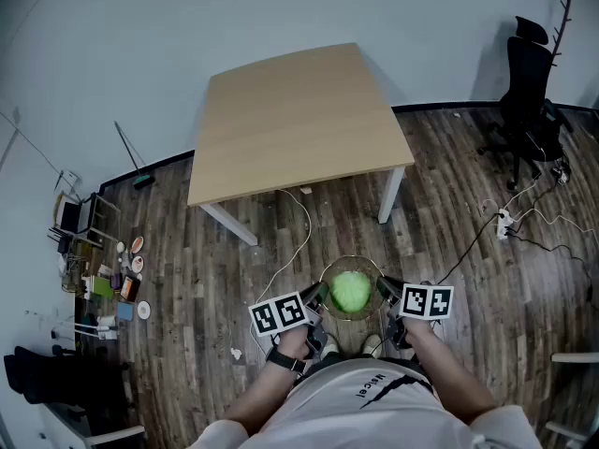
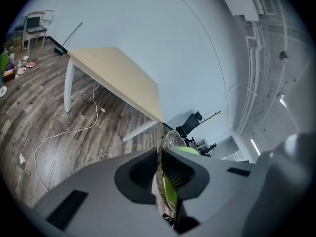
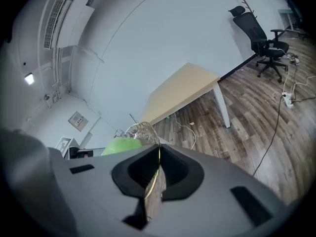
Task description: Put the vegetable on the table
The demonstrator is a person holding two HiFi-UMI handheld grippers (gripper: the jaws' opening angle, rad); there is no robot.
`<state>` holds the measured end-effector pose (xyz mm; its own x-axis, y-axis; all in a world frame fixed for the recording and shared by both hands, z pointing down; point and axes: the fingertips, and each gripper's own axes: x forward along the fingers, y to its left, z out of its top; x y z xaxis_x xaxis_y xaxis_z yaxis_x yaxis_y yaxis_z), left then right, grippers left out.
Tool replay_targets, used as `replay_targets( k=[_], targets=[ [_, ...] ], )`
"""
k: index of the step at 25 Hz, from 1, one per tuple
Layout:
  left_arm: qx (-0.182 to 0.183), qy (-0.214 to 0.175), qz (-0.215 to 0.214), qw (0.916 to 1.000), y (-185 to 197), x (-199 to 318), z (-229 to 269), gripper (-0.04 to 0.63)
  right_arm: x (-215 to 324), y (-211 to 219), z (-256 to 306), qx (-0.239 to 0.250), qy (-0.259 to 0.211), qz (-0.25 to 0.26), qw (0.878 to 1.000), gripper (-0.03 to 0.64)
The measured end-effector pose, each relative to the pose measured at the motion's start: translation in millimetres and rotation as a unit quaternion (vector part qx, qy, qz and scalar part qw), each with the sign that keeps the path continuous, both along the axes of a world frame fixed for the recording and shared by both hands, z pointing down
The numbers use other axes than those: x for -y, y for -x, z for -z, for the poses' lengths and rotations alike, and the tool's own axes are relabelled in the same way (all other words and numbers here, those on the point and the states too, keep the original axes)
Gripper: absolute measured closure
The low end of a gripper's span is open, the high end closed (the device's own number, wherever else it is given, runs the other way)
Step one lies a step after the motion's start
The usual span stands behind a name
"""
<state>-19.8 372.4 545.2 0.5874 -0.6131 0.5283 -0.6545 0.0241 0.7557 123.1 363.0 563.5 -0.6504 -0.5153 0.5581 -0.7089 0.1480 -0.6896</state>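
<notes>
A green leafy vegetable [image 1: 351, 291] lies in a clear glass bowl [image 1: 337, 270] that I hold close to my body above the floor. My left gripper [image 1: 319, 295] is shut on the bowl's left rim, and my right gripper [image 1: 383, 288] is shut on its right rim. In the left gripper view the bowl's rim [image 2: 168, 138] sits between the jaws with the vegetable [image 2: 170, 191] showing green behind it. The right gripper view shows the rim [image 3: 144, 130] pinched and the vegetable [image 3: 122, 146] to the left. The light wooden table [image 1: 298, 120] stands ahead, its top bare.
A black office chair [image 1: 526, 101] stands at the far right near a power strip [image 1: 505, 223] and cables. A white cable [image 1: 298, 243] trails on the wooden floor under the table. Small items and dishes [image 1: 129, 267] crowd the left wall, beside a chair [image 1: 75, 215].
</notes>
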Motion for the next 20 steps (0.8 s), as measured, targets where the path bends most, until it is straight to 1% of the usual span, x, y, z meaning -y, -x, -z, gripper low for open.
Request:
replay_targets(
  k=[9,14,20],
  targets=[
    [0.002,-0.002,-0.001,1.0,-8.4,-8.0,0.6,0.555,-8.3,-7.9,-1.4,0.0,0.0,0.001,1.0,0.594],
    [0.002,-0.003,0.001,1.0,-9.6,-11.7,0.3,0.555,-10.1,-9.3,-0.3,0.013,0.002,-0.003,1.0,0.594],
    [0.003,-0.003,0.003,1.0,-13.1,-11.9,1.7,0.555,-10.1,-12.8,1.1,0.017,0.001,0.0,1.0,0.594]
  ],
)
